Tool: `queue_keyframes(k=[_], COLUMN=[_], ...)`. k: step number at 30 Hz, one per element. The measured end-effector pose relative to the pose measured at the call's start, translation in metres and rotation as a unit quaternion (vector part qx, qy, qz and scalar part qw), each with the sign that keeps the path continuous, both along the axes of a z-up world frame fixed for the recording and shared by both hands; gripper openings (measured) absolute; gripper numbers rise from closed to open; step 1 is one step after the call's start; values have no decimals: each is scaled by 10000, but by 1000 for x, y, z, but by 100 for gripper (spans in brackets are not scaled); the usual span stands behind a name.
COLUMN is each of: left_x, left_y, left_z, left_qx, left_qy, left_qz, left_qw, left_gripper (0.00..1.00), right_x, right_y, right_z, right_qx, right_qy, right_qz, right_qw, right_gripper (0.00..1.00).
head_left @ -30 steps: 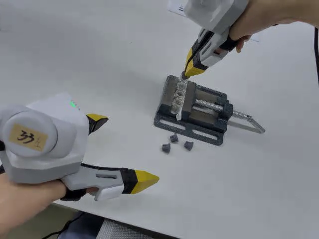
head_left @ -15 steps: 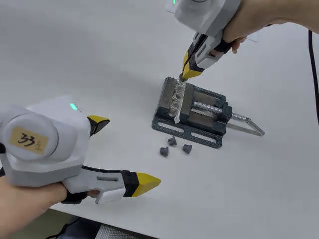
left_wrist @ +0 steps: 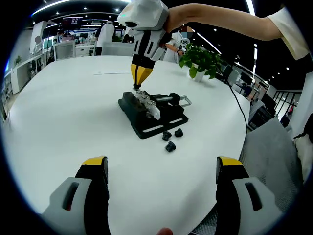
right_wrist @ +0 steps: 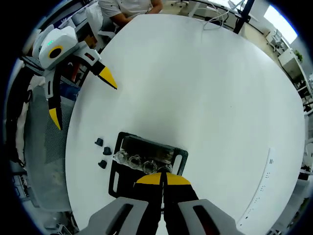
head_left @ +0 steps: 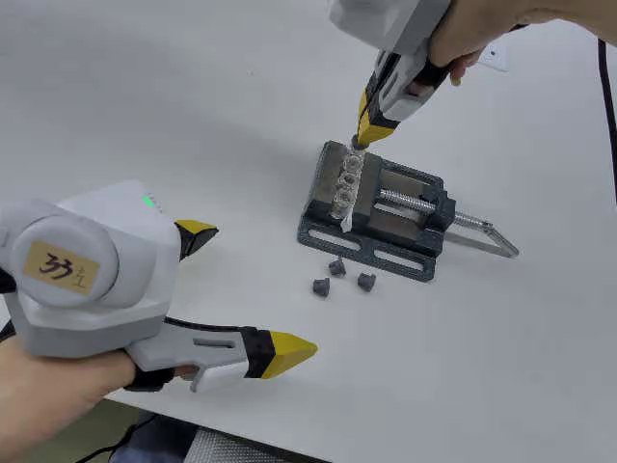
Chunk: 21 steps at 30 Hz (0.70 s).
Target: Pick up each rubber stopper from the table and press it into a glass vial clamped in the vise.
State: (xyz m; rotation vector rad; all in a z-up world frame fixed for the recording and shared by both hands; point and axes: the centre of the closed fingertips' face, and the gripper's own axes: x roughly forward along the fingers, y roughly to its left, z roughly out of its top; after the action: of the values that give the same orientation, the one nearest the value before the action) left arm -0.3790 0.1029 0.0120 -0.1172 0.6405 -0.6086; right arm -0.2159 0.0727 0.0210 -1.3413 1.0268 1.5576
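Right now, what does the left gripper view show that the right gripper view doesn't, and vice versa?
Left gripper view: the right gripper from the side, tips down over the vise, and a potted plant behind. Right gripper view: a top-down look at the row of glass vials, and the left gripper with jaws wide open. Both: the vise, three loose rubber stoppers, the white table.

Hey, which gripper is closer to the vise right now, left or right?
Right. The right gripper has its shut tips at the vials clamped in the vise. The left gripper hangs open near the front edge of the table, well apart from it.
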Motion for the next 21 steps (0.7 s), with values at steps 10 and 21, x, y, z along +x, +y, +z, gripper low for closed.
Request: queue_keyframes(k=[10,21], left_x=[1,3], left_y=[0,5], left_z=[0,11], left_qx=[-41,-34], left_qy=[1,-95], left_qz=[50,109], left_qw=[10000,9999], left_gripper=[90,90], right_x=[-8,-7], right_y=[0,-2], right_z=[0,3], right_qx=[-5,179], right_qy=[-29,177], right_qz=[-232,-408], right_qw=[9997,9989], right_gripper=[0,0])
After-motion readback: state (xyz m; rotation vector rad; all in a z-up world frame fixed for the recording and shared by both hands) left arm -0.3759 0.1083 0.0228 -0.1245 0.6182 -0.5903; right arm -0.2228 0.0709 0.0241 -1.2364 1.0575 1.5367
